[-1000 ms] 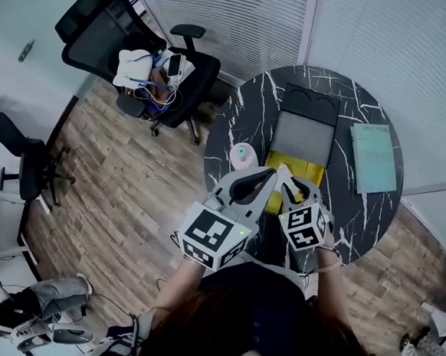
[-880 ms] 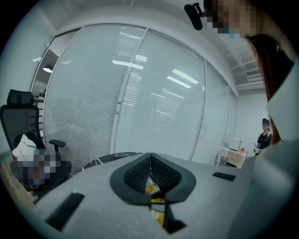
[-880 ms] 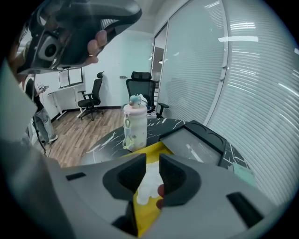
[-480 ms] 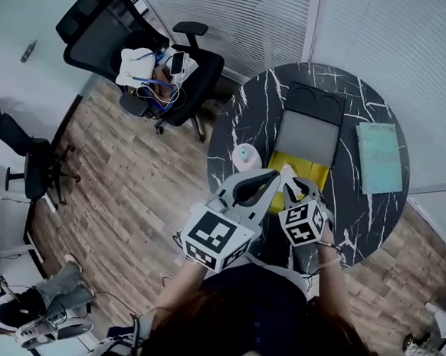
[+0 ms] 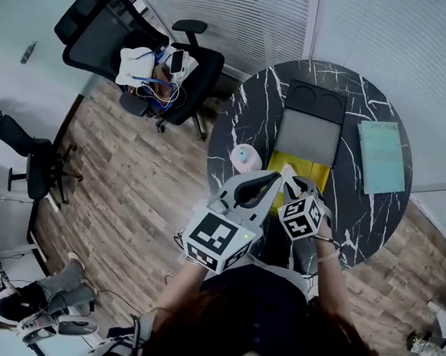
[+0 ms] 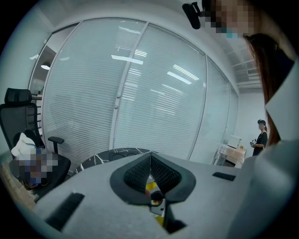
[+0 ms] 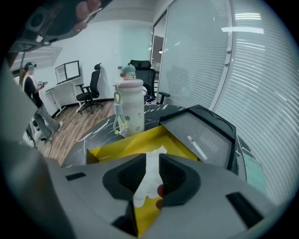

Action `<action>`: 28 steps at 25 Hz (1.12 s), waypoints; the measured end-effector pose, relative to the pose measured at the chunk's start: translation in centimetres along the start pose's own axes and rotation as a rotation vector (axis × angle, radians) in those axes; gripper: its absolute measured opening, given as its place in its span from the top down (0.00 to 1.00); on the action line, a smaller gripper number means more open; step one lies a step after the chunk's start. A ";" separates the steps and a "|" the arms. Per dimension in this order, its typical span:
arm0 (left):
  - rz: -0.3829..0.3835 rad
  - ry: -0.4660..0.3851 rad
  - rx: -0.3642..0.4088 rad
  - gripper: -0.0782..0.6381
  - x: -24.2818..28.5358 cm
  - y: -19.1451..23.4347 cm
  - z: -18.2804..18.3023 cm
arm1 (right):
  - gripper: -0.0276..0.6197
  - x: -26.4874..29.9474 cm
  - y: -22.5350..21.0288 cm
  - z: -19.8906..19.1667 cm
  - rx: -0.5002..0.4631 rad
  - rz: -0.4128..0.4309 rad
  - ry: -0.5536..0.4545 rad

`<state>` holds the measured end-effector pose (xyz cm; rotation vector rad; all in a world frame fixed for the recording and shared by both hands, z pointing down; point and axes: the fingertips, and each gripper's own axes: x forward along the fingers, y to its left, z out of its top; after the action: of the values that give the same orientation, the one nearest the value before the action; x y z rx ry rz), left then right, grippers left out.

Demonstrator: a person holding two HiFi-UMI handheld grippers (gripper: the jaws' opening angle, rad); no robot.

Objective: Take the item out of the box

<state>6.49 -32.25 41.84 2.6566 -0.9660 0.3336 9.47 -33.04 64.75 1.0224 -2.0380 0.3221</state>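
Left gripper (image 6: 150, 155): I see the jaws closed, empty, at the box (image 7: 135, 142) edge.
Right gripper (image 7: 152, 158): pinching the white item (image 7: 151, 170) inside the box.

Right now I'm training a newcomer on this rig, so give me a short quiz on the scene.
1. True or false: the bottle stands on the table beside the box.
2. Which holds the white item? A: left gripper. B: right gripper.
3. Fill in: the box is coloured ____.
Key: 1 true; 2 B; 3 yellow.
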 end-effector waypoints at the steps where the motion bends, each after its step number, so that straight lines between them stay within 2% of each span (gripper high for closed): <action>1: 0.000 0.003 0.000 0.85 0.0 0.0 -0.1 | 0.82 0.2 0.0 -0.2 0.001 0.002 0.006; 20: 0.012 0.044 -0.014 0.85 0.8 -0.2 -1.4 | 0.84 2.9 0.3 -2.8 0.046 0.040 0.096; 28: 0.012 0.051 -0.012 0.85 1.0 -0.5 -1.5 | 0.84 3.4 0.1 -3.1 0.096 0.045 0.130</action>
<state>7.40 -31.97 43.49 2.6199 -0.9654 0.3946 9.97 -33.17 69.29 0.9882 -1.9457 0.5016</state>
